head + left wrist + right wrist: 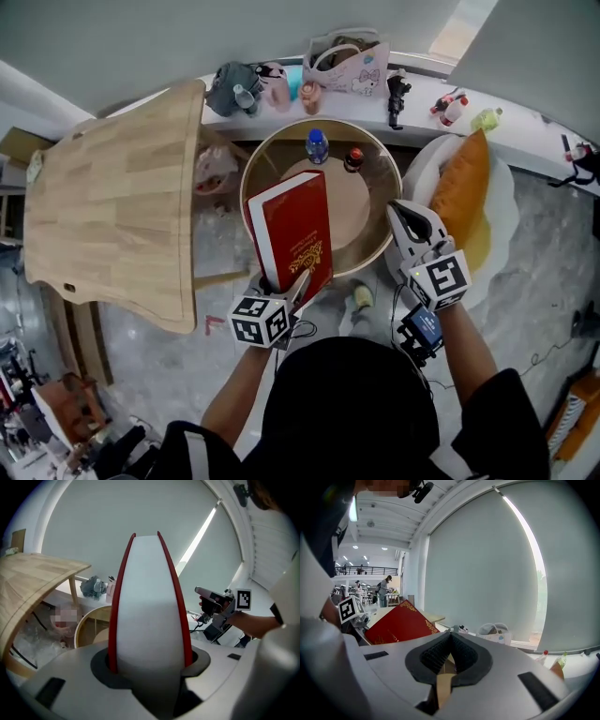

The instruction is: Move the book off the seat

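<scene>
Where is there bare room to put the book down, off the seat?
The wooden table, left of the round seat, is bare across its top. Crowded: the seat's far side holds a bottle and a small red-topped container, the window ledge is cluttered, and an orange cushion fills the white chair.

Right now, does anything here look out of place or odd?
The red book is held upright and leaning over the round seat, its lower edge clamped in the left gripper. A blue-capped bottle and a dark bottle stand on that seat too.
</scene>
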Motion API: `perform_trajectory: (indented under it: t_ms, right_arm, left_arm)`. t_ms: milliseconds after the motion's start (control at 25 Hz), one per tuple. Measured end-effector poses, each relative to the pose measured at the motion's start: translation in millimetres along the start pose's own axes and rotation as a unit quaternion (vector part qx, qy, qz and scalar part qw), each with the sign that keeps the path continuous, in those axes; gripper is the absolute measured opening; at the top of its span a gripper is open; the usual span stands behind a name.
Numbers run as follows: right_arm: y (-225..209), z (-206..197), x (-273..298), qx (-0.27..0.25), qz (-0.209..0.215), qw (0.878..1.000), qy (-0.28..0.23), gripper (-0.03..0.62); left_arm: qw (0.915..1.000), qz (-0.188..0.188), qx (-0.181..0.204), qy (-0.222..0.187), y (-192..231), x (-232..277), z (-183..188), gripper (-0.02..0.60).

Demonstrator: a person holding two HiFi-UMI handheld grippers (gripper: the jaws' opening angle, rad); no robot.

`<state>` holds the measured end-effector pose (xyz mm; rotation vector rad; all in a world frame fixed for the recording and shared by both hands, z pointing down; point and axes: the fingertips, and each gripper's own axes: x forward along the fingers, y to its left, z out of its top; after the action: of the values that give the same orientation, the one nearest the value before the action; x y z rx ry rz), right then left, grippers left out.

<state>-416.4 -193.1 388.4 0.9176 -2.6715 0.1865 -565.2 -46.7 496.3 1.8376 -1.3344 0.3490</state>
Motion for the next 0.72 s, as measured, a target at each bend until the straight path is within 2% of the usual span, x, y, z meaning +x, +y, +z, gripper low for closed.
perform_trajectory:
  t_ms: [120, 280, 560, 720]
  right_arm:
    - [-3, -15, 12, 0.008, -0.006, 1.0, 0.011, 0.006]
    - [-4, -42, 25, 0.034, -0.017, 0.999, 0.021, 0.006]
    - [-14, -96, 45, 0.074, -0.044, 0.995, 0.05, 0.006]
    - [-13, -133, 54, 0.097, -0.037, 0.992, 0.067, 0.006]
  left_arm:
    - [0.9992, -0.015, -0.021, 0.029, 10, 22, -13, 0.247]
    - [0.9971, -0.029, -0.014, 0.069, 25, 51, -32, 0.247]
    - [0.9913, -0.037, -0.036, 0.121, 59, 112, -66, 0.247]
    - [0.9874, -0.045, -0.042, 0.146, 78, 144, -86, 0.247]
